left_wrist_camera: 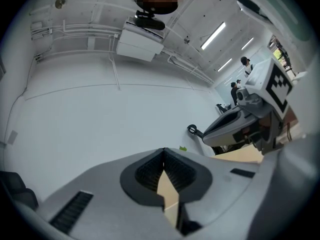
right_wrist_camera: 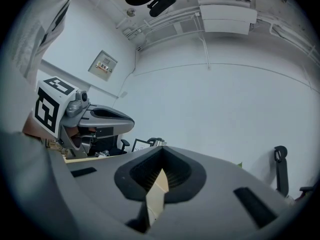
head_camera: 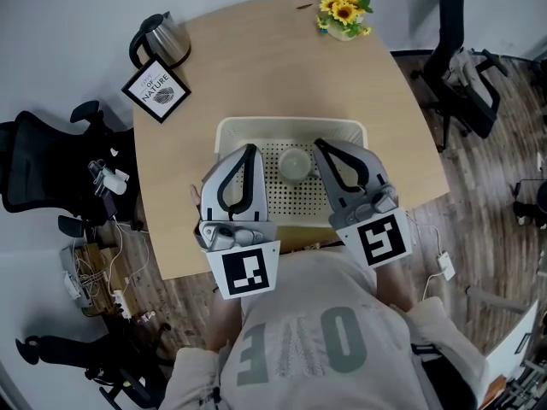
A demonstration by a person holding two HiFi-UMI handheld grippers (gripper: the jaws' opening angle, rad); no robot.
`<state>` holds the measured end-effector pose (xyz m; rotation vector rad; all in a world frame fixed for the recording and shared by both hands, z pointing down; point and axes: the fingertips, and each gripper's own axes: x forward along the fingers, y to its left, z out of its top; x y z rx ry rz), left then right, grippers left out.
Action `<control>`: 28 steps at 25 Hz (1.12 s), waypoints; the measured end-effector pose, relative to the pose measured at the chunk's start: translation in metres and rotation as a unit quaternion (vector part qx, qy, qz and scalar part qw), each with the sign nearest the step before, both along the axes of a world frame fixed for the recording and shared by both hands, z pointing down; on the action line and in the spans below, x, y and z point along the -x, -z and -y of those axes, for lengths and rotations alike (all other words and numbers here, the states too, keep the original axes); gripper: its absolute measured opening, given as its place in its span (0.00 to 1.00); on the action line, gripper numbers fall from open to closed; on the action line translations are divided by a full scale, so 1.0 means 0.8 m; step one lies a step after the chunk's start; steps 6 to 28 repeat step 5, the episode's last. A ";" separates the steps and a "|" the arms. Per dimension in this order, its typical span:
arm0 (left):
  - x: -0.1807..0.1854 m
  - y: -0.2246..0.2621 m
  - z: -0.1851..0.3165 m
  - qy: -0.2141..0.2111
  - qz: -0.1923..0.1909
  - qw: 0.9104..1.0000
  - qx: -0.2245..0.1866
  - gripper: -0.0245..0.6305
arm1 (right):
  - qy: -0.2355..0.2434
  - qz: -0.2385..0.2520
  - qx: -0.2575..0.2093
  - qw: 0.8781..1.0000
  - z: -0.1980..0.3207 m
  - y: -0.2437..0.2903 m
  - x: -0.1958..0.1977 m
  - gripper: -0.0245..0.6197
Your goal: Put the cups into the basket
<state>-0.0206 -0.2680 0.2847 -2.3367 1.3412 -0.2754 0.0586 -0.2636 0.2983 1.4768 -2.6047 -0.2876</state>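
Note:
A cream perforated basket [head_camera: 224,131] sits near the front of the round wooden table [head_camera: 273,67]. One pale cup [head_camera: 295,164] stands inside it, between my two grippers. My left gripper [head_camera: 250,148] hovers over the basket's left side, its jaws shut and empty. Over the right side, my right gripper [head_camera: 316,143] is also shut with nothing in it. Both gripper views tilt up at the wall and ceiling. In them the left gripper [left_wrist_camera: 163,151] and the right gripper [right_wrist_camera: 161,151] show their pads meeting. Neither view shows the cup.
A steel kettle [head_camera: 161,37] and a framed sign [head_camera: 155,90] stand at the table's back left. A pot of yellow flowers [head_camera: 344,11] is at the back right. Office chairs [head_camera: 43,169] flank the table. Cables lie on the floor to the left.

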 end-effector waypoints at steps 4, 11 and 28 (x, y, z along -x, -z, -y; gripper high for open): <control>0.000 0.001 0.002 -0.001 -0.001 1.000 0.000 0.05 | 0.001 -0.002 -0.001 1.000 0.002 0.001 0.002 0.03; 0.000 0.001 0.002 -0.002 -0.001 1.000 0.000 0.05 | 0.002 -0.002 -0.002 1.000 0.002 0.002 0.003 0.03; 0.000 0.001 0.002 -0.002 -0.001 1.000 0.000 0.05 | 0.002 -0.002 -0.002 1.000 0.002 0.002 0.003 0.03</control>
